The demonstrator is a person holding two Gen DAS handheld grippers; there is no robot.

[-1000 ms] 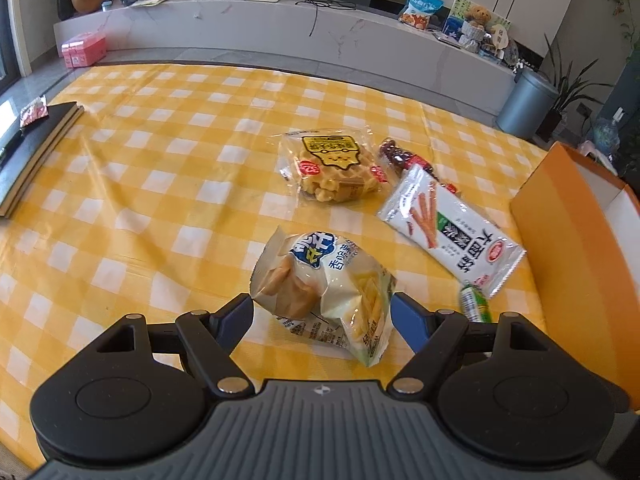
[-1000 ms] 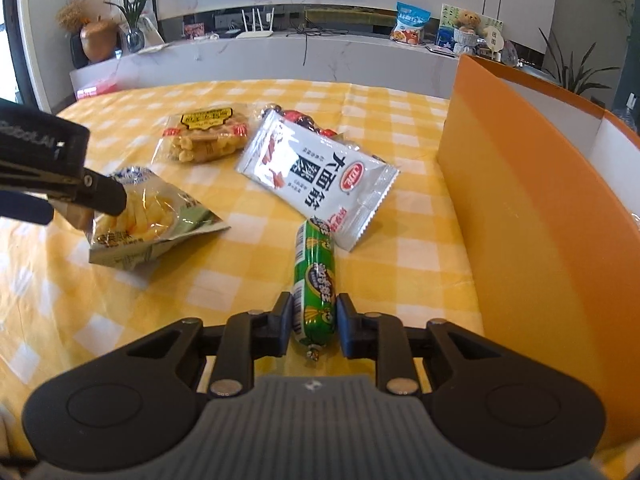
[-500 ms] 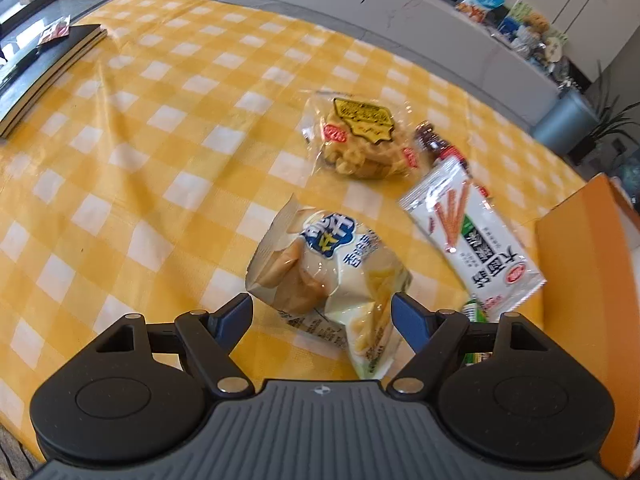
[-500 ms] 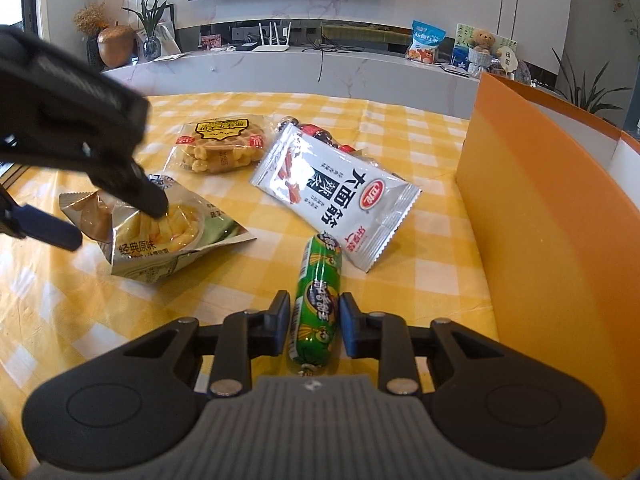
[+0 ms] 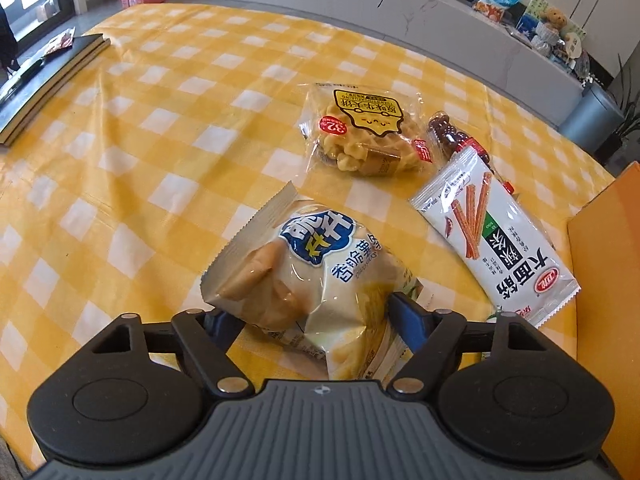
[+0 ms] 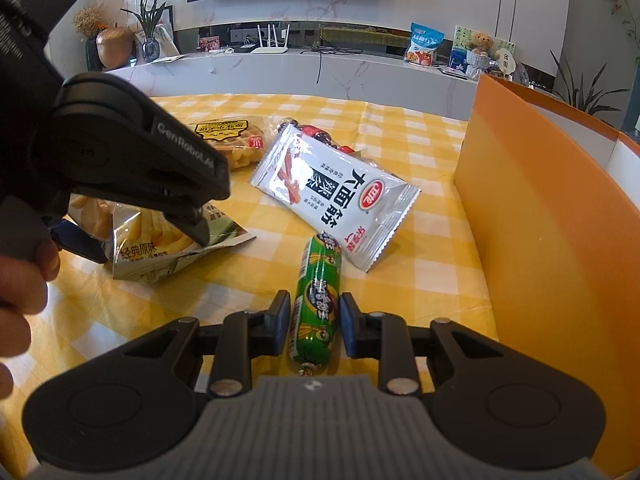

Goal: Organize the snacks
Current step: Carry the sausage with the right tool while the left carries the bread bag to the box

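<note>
My left gripper (image 5: 316, 316) is shut on a puffy cream crisp-stick bag (image 5: 308, 284) and holds it lifted, tilted above the yellow checked cloth; the bag and gripper also show in the right wrist view (image 6: 156, 236). My right gripper (image 6: 314, 320) is shut on a green sausage stick (image 6: 318, 300), raised slightly off the table. A white spicy-strip packet (image 5: 492, 248) (image 6: 336, 196), a clear bag of yellow biscuits (image 5: 368, 132) (image 6: 232, 140) and a small pack of red-brown snacks (image 5: 452, 136) lie on the cloth.
An orange box (image 6: 552, 216) with a tall wall stands at the right (image 5: 604, 264). A dark book stack (image 5: 36, 80) lies at the far left edge. A white counter (image 6: 320, 68) with clutter runs behind the table.
My left gripper closed on the crisp-stick bag and lifted it, tilting downward. My right gripper raised the sausage a little and drew nearer the left gripper.
</note>
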